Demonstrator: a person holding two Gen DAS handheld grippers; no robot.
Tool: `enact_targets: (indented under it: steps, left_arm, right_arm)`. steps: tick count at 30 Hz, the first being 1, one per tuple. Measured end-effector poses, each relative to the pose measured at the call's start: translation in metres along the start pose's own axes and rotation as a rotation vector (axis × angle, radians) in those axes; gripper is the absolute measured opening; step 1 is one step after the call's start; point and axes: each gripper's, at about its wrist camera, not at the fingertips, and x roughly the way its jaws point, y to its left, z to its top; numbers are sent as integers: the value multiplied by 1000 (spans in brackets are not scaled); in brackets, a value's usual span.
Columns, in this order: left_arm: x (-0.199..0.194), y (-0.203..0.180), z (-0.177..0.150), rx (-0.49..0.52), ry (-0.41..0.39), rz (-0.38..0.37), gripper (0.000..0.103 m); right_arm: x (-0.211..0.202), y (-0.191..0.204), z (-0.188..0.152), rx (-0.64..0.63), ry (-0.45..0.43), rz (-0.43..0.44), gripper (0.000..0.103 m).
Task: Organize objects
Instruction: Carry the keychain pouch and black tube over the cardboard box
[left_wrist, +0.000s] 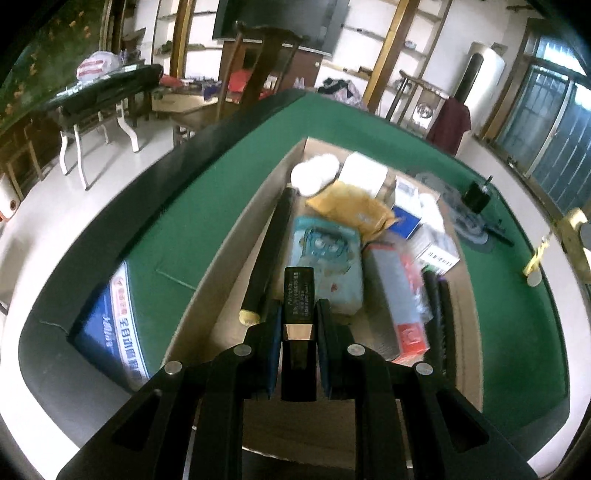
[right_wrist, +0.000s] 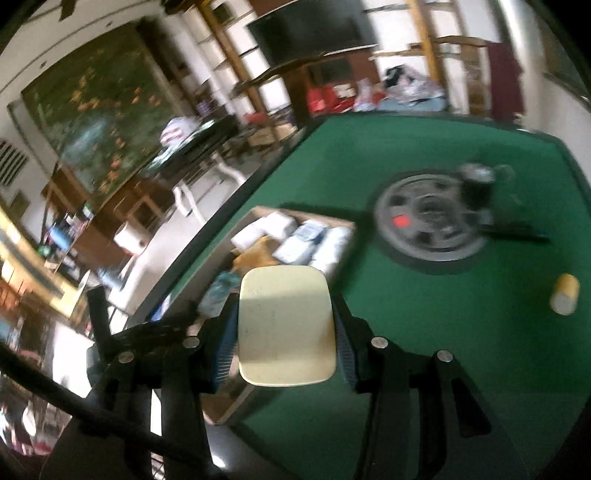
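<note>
**Both grippers loaded over the box**

Left gripper (left_wrist: 299, 317) clamps a slim black tube (left_wrist: 298, 295) with a gold band, held above the open cardboard box (left_wrist: 207, 295). Right gripper (right_wrist: 284, 332) pinches a cream case (right_wrist: 286, 325) — rounded corners, flat face — near the box's edge.

Green table (left_wrist: 207, 192) carries the box, packed with a teal pack (left_wrist: 327, 258), a red-and-grey carton (left_wrist: 399, 306) and a yellow pouch (left_wrist: 351, 206). A grey disc (right_wrist: 432, 218) and a small yellow roll (right_wrist: 565, 299) lie apart on the felt.
</note>
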Motion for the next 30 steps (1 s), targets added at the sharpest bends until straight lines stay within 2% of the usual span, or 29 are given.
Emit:
enact_targets:
  steps: [6,12,18,19,20,21,25,30]
  left_arm:
    - [6,6,-5,6,20,28,14]
    - [5,9,-5,13,15,35,15]
    - [-7,23,-1,-55,-14,-33,17]
    - [-12,24,-1,-63,-27,-38,25]
    - [-17,25,0,-72,-46,-38,38]
    - [-21,27,1,-80,-64,-40,44]
    - [-39,37,4,-116,-132,-54,46]
    - [-39,44,6,-141,-131,-39,46]
  right_arm:
    - [59,31,-10,-37,118,34,45]
    - [93,40,-22,-36,193,26,45]
    - [103,49,-30,-58,223,13,45]
    - [103,51,-30,-64,226,8,45]
    - [104,53,-32,-70,231,5,45]
    - [105,55,-33,-71,238,4,45]
    - [115,63,-41,-86,273,6,45]
    - [122,76,-54,-122,308,21,45]
